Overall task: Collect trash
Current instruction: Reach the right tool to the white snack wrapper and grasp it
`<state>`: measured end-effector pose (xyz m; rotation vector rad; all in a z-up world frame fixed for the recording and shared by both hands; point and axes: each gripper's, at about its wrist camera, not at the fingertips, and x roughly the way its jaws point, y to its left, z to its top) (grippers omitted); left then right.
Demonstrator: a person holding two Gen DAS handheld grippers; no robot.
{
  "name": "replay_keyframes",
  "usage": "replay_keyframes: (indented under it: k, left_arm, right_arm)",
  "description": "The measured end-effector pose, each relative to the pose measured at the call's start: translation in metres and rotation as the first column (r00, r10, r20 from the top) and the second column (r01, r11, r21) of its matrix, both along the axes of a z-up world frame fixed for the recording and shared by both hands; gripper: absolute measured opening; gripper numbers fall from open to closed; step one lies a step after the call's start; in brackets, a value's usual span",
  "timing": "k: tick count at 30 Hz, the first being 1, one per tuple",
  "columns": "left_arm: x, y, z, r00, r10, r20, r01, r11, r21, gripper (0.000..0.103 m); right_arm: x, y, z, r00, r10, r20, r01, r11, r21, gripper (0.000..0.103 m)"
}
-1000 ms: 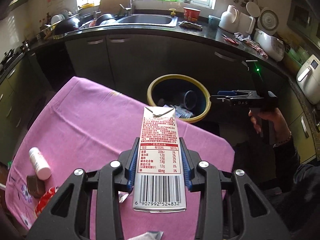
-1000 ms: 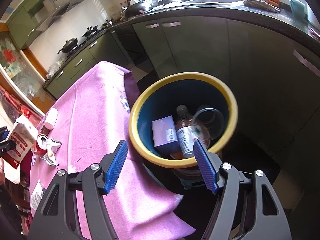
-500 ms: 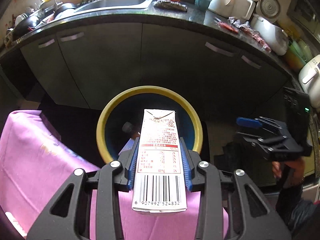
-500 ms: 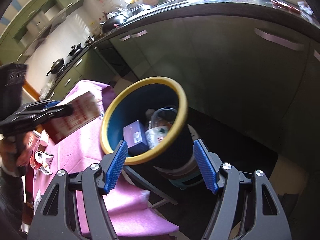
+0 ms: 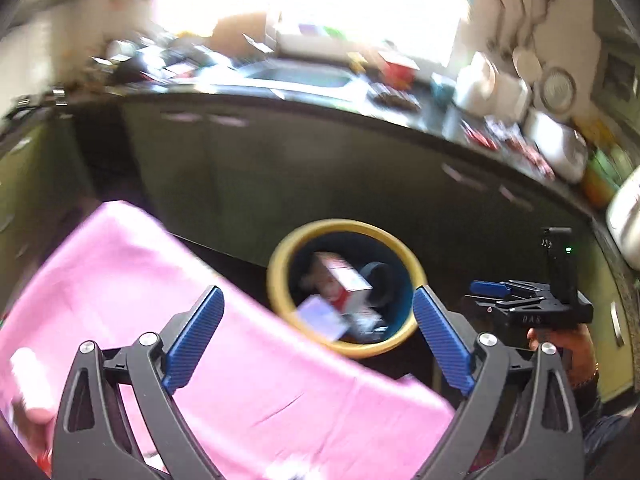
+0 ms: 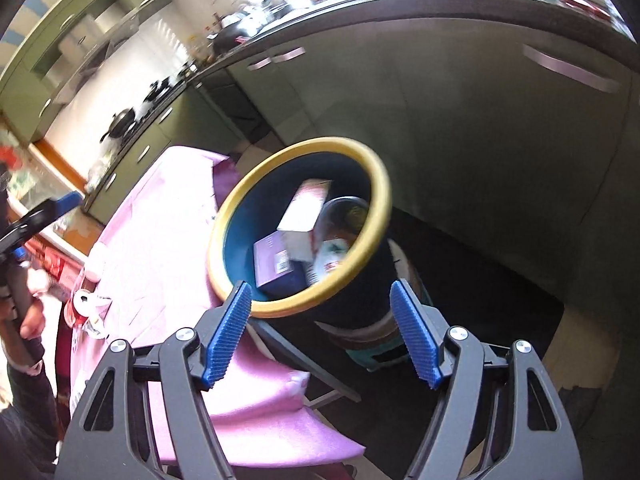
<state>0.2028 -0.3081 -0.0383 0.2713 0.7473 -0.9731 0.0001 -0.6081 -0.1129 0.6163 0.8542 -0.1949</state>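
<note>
The red-and-white carton [image 5: 344, 284] lies inside the yellow-rimmed bin [image 5: 280, 304], on top of a purple box [image 5: 322, 316]. In the right wrist view the carton [image 6: 305, 212], the purple box [image 6: 274, 266] and a clear cup [image 6: 345, 212] sit in the bin [image 6: 378, 200]. My left gripper [image 5: 318, 332] is open and empty, above the pink tablecloth [image 5: 140, 280] and short of the bin. My right gripper [image 6: 322, 336] is open and empty, just before the bin's near rim. It also shows at the right of the left wrist view [image 5: 500, 292].
A white bottle [image 5: 30, 380] lies at the table's left edge. A red can [image 6: 78, 308] and wrappers lie on the cloth [image 6: 160, 248]. Dark kitchen cabinets [image 5: 320, 168] and a cluttered counter curve behind the bin. The left wrist view is motion-blurred.
My left gripper opened and let go of the carton, which dropped into the bin. The left gripper has pulled back over the table. The right gripper stayed open near the bin.
</note>
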Motion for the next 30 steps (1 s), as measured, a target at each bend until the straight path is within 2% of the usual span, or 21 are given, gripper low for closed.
replay_keyframes:
  k: [3, 7, 9, 12, 15, 19, 21, 22, 24, 26, 28, 30]
  left_arm:
    - [-0.001, 0.070, 0.010, 0.991, 0.125, 0.045, -0.123, 0.992, -0.041, 0.094]
    - [0.003, 0.156, 0.013, 0.954, 0.287, 0.088, -0.281, 0.957, -0.078, 0.096]
    - [0.007, 0.193, 0.008, 0.929, 0.357, 0.099, -0.348, 0.932, -0.096, 0.096]
    - [0.016, 0.239, -0.002, 0.890, 0.444, 0.100, -0.431, 0.893, -0.129, 0.096]
    - [0.027, 0.272, -0.013, 0.881, 0.468, 0.060, -0.455, 0.876, -0.161, 0.096]
    - [0.034, 0.295, -0.026, 0.882, 0.471, 0.020, -0.458, 0.867, -0.197, 0.096]
    - [0.036, 0.300, -0.031, 0.872, 0.489, 0.012, -0.476, 0.855, -0.208, 0.096]
    - [0.036, 0.302, -0.033, 0.865, 0.501, 0.013, -0.488, 0.848, -0.208, 0.096]
    - [0.038, 0.310, -0.035, 0.853, 0.522, 0.005, -0.509, 0.834, -0.211, 0.096]
    - [0.039, 0.317, -0.035, 0.841, 0.541, -0.004, -0.528, 0.819, -0.223, 0.096]
    - [0.039, 0.322, -0.035, 0.835, 0.551, -0.013, -0.538, 0.810, -0.233, 0.096]
    - [0.040, 0.325, -0.034, 0.827, 0.562, -0.018, -0.549, 0.801, -0.239, 0.096]
  right_arm:
    - [0.021, 0.027, 0.008, 0.997, 0.072, -0.009, -0.072, 0.997, -0.028, 0.073]
    - [0.050, 0.077, 0.019, 0.983, 0.181, -0.018, -0.182, 0.981, -0.062, 0.073]
    - [0.065, 0.107, 0.023, 0.967, 0.253, -0.023, -0.254, 0.964, -0.078, 0.073]
    - [0.094, 0.160, 0.028, 0.921, 0.388, -0.036, -0.389, 0.915, -0.107, 0.073]
    - [0.120, 0.222, 0.032, 0.834, 0.549, -0.046, -0.549, 0.822, -0.149, 0.075]
    - [0.145, 0.294, 0.037, 0.684, 0.726, -0.070, -0.713, 0.647, -0.270, 0.087]
    - [0.157, 0.321, 0.036, 0.635, 0.766, -0.101, -0.753, 0.585, -0.302, 0.088]
    - [0.162, 0.331, 0.034, 0.621, 0.776, -0.104, -0.764, 0.571, -0.301, 0.088]
    - [0.170, 0.346, 0.031, 0.606, 0.788, -0.106, -0.780, 0.562, -0.277, 0.087]
    - [0.181, 0.356, 0.021, 0.624, 0.769, -0.136, -0.776, 0.590, -0.224, 0.087]
    - [0.189, 0.360, 0.013, 0.643, 0.756, -0.120, -0.765, 0.629, -0.138, 0.087]
    - [0.191, 0.361, 0.008, 0.663, 0.741, -0.108, -0.749, 0.656, -0.096, 0.087]
